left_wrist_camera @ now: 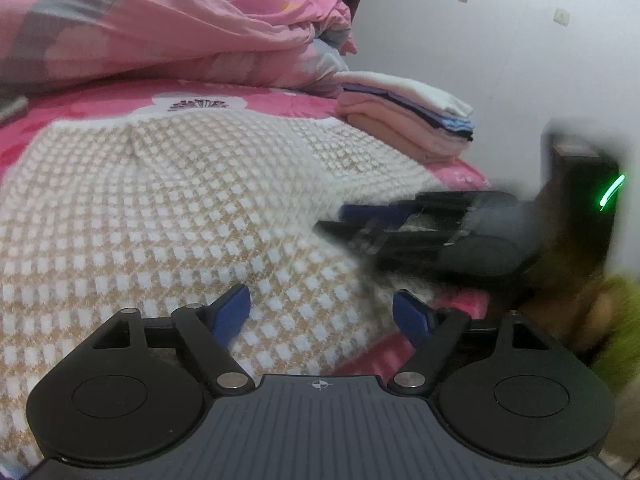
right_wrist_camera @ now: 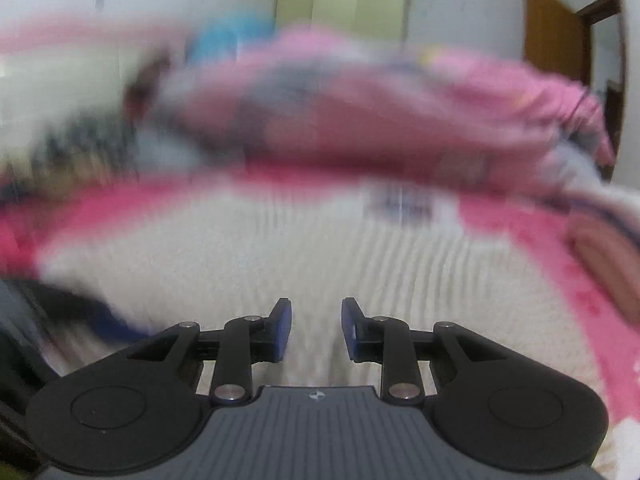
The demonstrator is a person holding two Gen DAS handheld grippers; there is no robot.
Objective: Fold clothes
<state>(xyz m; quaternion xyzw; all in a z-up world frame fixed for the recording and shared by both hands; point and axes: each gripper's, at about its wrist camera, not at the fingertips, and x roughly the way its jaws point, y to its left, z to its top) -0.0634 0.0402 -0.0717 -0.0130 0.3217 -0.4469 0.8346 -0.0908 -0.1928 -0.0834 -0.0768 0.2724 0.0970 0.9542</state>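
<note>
A white and tan checked knit garment (left_wrist_camera: 168,208) lies spread over the pink bed. My left gripper (left_wrist_camera: 320,314) hovers open just above its near edge, with nothing between the blue pads. In the left wrist view, my right gripper (left_wrist_camera: 348,219) comes in from the right, low over the garment's right edge and smeared by motion. The right wrist view is strongly blurred. There the garment (right_wrist_camera: 304,256) fills the foreground, and the right gripper (right_wrist_camera: 316,328) stands open with a narrow gap and nothing visible in it.
A pile of folded clothes (left_wrist_camera: 404,112) sits on the bed's far right corner, also visible as folded clothes (right_wrist_camera: 600,248). A bunched pink quilt (left_wrist_camera: 168,28) lies along the back. A white wall (left_wrist_camera: 500,48) is to the right. A yellow-green sleeve (left_wrist_camera: 616,320) shows beside the bed.
</note>
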